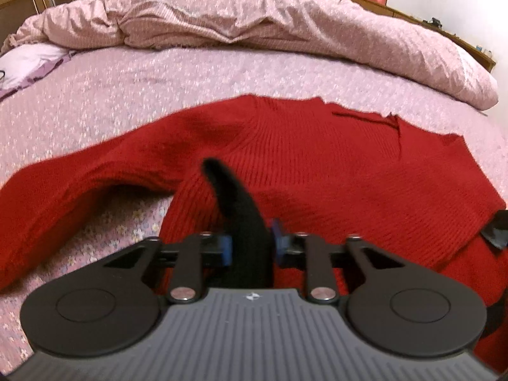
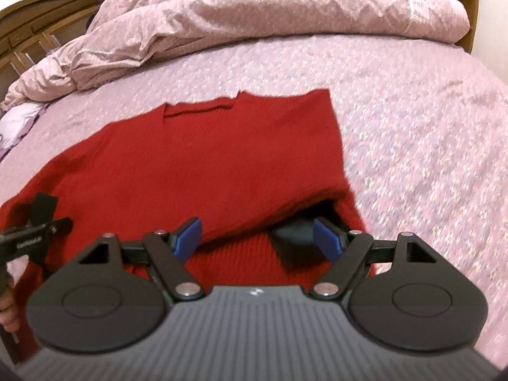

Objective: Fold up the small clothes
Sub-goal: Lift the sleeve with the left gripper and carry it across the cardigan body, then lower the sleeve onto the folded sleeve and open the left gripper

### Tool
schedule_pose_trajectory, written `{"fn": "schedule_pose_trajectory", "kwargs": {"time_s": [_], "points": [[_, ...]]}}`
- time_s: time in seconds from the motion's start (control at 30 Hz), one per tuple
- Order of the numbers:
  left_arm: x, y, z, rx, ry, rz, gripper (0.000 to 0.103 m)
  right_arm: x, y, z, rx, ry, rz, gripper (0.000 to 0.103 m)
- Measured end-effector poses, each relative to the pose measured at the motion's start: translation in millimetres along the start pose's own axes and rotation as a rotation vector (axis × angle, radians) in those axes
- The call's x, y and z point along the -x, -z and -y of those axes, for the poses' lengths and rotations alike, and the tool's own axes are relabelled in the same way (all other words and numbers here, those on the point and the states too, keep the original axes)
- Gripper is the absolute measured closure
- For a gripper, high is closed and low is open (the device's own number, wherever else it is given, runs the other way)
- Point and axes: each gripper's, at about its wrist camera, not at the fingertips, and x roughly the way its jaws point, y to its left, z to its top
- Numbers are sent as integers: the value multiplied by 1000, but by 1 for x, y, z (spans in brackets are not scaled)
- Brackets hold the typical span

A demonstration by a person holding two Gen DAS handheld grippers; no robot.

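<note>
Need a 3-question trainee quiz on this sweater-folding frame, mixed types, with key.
1. True or false: the right gripper is shut.
2. What lies bunched at the far end of the bed? A) pink duvet B) grey towel C) blue jeans
3. Fill in: the red sweater lies spread on the ___.

Key: 1 false, its blue pads stand wide apart; 2 A; 3 bed.

The red sweater [image 1: 317,165] runs off the left wrist view's right and left edges, its sleeve ends unseen. A black strip [image 1: 241,222] hides the left hand-held gripper's [image 1: 250,247] pads. The bedspread [image 2: 428,158] blurs at right.
</note>
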Motion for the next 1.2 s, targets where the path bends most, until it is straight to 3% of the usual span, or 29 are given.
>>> {"fn": "schedule_pose_trajectory", "kwargs": {"time_s": [0.27,0.5,0.67,0.87,1.0,1.2], "points": [[10,-40,5,-33,27,79,87,-6,-6,10,-29,4,2,24],[12,-101,10,-84,42,220,87,-11,-6,13,-43,12,-2,24],[6,-126,16,-120,37,290,87,-18,-4,20,-65,26,-9,25],[-54,-116,2,-138,-49,153,87,-25,-3,22,-54,30,-28,25],[-83,-97,-16,-97,-55,64,87,-21,-10,24,-45,17,-13,24],[-89,-86,-22,-111,-43,67,87,-32,-37,39,-61,16,23,24]]}}
